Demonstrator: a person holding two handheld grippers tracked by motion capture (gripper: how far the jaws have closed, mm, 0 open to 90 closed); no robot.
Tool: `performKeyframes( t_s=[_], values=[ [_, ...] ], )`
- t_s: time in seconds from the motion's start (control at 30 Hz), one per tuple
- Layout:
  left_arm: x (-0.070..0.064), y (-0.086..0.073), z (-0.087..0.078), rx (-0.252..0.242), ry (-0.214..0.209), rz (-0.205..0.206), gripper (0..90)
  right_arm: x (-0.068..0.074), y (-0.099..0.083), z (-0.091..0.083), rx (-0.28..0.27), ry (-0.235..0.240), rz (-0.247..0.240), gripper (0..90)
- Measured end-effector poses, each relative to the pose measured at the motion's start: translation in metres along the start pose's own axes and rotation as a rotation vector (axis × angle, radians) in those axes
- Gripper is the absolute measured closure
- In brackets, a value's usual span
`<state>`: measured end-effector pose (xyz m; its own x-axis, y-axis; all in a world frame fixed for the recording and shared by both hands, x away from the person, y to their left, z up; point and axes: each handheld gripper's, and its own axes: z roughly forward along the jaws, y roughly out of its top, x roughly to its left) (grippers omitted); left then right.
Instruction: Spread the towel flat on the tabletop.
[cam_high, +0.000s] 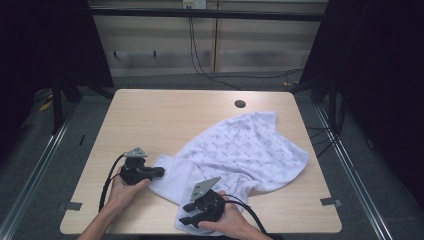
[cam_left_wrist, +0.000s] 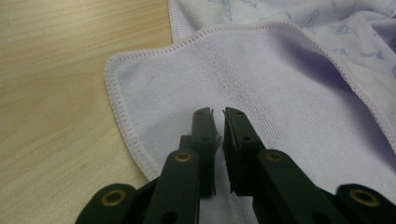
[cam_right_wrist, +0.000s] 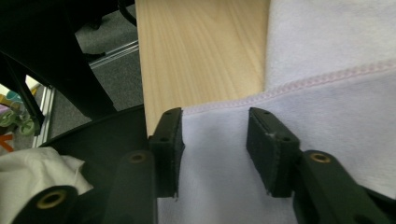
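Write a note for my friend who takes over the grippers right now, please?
Left gripper: jaws nearly together over the towel's plain near-left flap; whether it pinches cloth, I cannot tell.
Right gripper: open, jaws apart over the towel's stitched edge at the table's front edge.
Done: one flap folded back, plain side up.
Left: towel is rumpled and slanted; probably grasp and straighten or fold it.

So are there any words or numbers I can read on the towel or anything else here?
None can be read.
The towel has a pale blue print that may include small lettering, but it is too blurred and small to read in the high view and the left gripper view.
The grippers, left and right, and the table carry no visible words, labels or numbers.
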<state>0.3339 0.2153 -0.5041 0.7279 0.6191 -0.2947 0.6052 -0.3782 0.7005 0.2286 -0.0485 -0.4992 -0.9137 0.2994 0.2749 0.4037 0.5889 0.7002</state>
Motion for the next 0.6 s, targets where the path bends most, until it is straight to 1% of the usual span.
performKeyframes(
  t_s=[0.03,0.07,0.13,0.17,0.2,0.23,0.27,0.3,0.33,0.37,0.43,0.47,0.5,0.53,0.6],
  values=[
    [0.0,0.0,0.0,-0.004,0.0,-0.007,82.0,0.005,0.0,0.003,0.005,-0.028,-0.049,53.4],
    [0.0,0.0,0.0,-0.002,-0.001,-0.004,82.0,0.007,0.0,0.004,0.004,-0.038,-0.06,53.3],
    [0.0,0.0,0.0,-0.002,-0.004,-0.006,82.0,0.012,-0.002,0.004,0.006,-0.069,-0.102,53.6],
    [0.0,0.0,0.0,-0.002,-0.004,-0.006,82.0,0.014,-0.002,0.005,0.005,-0.084,-0.114,55.7],
    [0.001,0.0,0.0,-0.002,-0.003,-0.007,82.0,0.015,-0.002,0.005,0.014,-0.105,-0.119,63.5],
    [0.0,0.0,0.0,-0.003,-0.004,-0.009,81.9,0.015,-0.002,0.004,0.012,-0.131,-0.137,71.2],
    [0.0,0.0,0.0,-0.004,-0.002,-0.008,81.8,0.015,-0.003,0.004,0.008,-0.132,-0.128,77.5],
    [0.0,0.0,0.0,-0.004,-0.002,-0.008,81.6,0.015,-0.003,0.004,0.008,-0.132,-0.128,77.5],
    [0.0,0.0,0.0,-0.002,-0.001,-0.007,81.3,0.011,-0.004,0.002,0.004,-0.124,-0.114,86.9],
    [-0.001,0.0,0.0,-0.003,-0.001,-0.009,81.1,0.012,-0.004,0.002,0.008,-0.123,-0.118,87.8],
    [-0.001,-0.001,0.0,0.001,-0.001,-0.003,80.9,0.014,-0.004,0.002,0.015,-0.136,-0.122,89.1],
    [-0.002,-0.001,-0.001,0.001,-0.001,-0.002,80.9,0.014,-0.003,0.001,0.018,-0.139,-0.112,89.2],
    [-0.002,-0.002,-0.001,0.004,-0.005,0.003,80.9,0.013,-0.004,-0.002,-0.001,-0.131,-0.103,89.3],
    [-0.003,-0.002,-0.001,0.001,-0.008,-0.003,80.9,0.01,-0.004,-0.008,-0.04,-0.101,-0.067,89.4],
    [-0.005,-0.004,-0.002,0.004,-0.015,-0.001,80.9,0.004,-0.003,-0.022,-0.079,-0.097,-0.03,89.4]
  ],
)
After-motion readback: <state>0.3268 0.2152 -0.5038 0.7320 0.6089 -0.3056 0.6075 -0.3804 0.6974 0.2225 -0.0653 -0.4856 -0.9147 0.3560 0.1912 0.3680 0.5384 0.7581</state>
